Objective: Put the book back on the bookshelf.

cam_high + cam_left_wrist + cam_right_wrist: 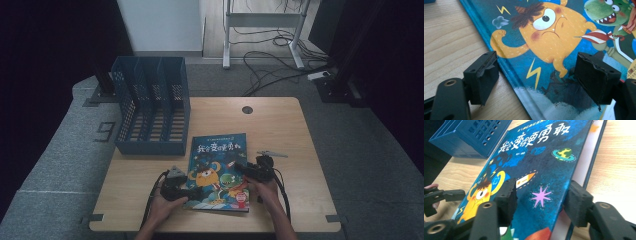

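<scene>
We see the picture book [218, 170] lying flat on the surface [290, 130], just beside the blue file rack [150, 107]. Our right hand-held gripper [540, 202] straddles its front cover's raised edge, jaws not yet pressing; our left hand-held gripper [536, 76] stands wide over the spine.
</scene>
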Motion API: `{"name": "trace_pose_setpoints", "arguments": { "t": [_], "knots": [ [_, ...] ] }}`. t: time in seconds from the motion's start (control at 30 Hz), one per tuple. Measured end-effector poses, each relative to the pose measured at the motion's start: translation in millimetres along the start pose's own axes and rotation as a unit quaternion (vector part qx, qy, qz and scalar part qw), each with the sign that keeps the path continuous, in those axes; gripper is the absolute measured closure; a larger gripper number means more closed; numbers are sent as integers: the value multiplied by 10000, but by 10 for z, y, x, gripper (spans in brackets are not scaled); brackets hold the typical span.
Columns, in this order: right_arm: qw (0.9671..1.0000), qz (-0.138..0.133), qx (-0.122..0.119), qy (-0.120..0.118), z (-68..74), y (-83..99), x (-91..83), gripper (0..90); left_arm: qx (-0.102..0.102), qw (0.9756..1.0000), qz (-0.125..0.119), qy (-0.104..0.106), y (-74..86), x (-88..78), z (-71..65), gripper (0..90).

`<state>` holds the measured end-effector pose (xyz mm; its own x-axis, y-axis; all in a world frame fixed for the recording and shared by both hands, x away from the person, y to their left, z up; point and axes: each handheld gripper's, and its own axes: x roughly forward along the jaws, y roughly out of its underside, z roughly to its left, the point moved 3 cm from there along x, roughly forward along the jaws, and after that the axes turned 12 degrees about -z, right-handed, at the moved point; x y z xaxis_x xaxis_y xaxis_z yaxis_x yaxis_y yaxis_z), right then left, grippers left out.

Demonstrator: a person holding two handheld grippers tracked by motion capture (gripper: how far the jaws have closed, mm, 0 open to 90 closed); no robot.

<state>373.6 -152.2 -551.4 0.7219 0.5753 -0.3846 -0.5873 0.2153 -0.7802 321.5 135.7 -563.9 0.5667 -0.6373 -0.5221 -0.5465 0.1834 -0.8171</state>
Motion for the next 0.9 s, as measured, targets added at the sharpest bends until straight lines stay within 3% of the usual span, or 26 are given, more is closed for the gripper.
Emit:
{"name": "trace_pose_setpoints", "arguments": {
  "t": [0.23, 0.47, 0.9],
  "knots": [
    [9998, -96, 105, -145, -23, -31, -32, 581, 180, 9998, 15, -36, -5, -48, -64, 199],
    [9995, -161, 184, -222, -30, -54, -68, 619, 372, 9992, 128, 53, 40, -104, -135, 177],
    [9986, -292, 297, -330, -32, -103, -176, 686, 511, 9978, 294, 299, 107, -206, -205, 149]
  ]
}}
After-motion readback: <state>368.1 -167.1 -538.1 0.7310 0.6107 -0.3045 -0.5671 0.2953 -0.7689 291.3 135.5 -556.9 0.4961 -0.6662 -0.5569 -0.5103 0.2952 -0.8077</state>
